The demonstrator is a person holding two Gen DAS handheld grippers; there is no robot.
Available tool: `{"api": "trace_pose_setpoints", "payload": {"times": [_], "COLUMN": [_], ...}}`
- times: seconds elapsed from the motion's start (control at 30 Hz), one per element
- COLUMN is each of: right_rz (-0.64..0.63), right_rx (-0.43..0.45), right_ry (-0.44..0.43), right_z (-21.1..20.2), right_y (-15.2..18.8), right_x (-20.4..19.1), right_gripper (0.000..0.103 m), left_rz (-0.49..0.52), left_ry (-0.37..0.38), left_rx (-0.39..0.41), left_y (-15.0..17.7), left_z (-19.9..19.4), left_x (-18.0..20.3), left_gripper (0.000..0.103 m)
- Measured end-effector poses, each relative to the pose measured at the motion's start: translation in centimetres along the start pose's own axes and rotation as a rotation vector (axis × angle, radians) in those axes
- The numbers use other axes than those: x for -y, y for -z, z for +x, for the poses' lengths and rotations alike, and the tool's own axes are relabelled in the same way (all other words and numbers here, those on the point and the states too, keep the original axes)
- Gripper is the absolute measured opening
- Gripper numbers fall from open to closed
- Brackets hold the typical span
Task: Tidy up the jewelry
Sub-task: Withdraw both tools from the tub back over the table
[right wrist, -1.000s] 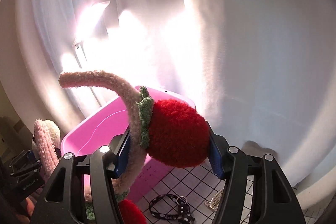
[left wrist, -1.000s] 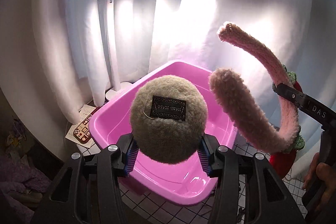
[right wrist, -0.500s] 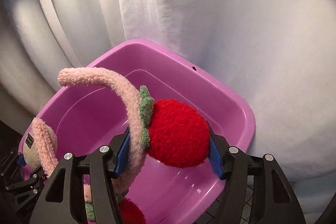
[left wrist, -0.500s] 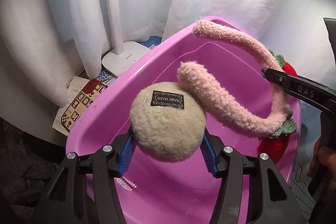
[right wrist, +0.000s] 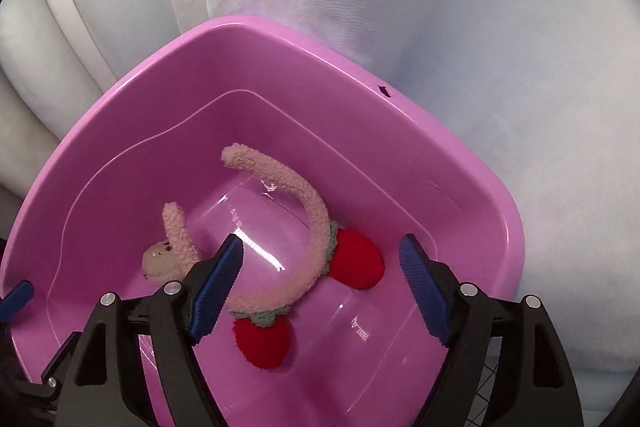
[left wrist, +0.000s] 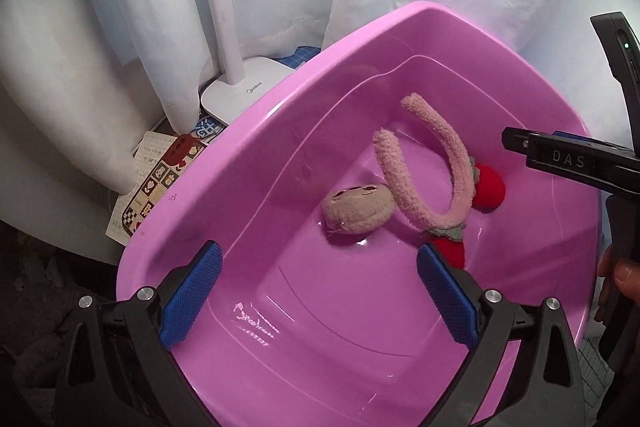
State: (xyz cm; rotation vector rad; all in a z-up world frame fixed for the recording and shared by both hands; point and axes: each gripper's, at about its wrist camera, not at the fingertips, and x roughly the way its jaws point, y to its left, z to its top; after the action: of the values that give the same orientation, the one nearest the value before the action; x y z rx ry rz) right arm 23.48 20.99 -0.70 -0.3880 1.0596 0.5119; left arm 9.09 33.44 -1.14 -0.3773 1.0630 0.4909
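L wrist view: I see my left gripper [left wrist: 316, 291] w/ jaws spread wide, nothing between the blue pads [left wrist: 192, 293], hovering over the pink plastic tub [left wrist: 248, 163]. Fuzzy pink headband [left wrist: 424, 183] lies on the tub floor, beige plush face [left wrist: 358, 209] at one end, two red strawberry pom-poms [left wrist: 488, 193] on the other side. Only this view shows the white lamp base [left wrist: 244, 95], patterned cards [left wrist: 160, 183] beside the tub, and the right gripper's black finger marked "DAS" [left wrist: 568, 159].

R wrist view: right gripper [right wrist: 320, 287] also wide apart, empty, above the same headband [right wrist: 304, 227]. White curtain [right wrist: 440, 27] behind; tub rim [right wrist: 400, 103] w/ a small dark mark shows only here.
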Motion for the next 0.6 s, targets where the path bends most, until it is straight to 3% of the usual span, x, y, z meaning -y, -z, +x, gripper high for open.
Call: {"api": "trace_pose_setpoints", "payload": {"times": [0.6], "right_rz": [-0.005], "right_rx": [0.077], "right_ry": [-0.063], "right_z": [-3.5], "right_y": [1.4], "right_x": [0.9], "right_gripper": [0.077], "left_rz": [0.015], "left_ry": [-0.041], "left_rx": [0.090], "left_y": [2.3], "left_z": [-4.3], "left_x": [0.5], "left_gripper": [0.096]}}
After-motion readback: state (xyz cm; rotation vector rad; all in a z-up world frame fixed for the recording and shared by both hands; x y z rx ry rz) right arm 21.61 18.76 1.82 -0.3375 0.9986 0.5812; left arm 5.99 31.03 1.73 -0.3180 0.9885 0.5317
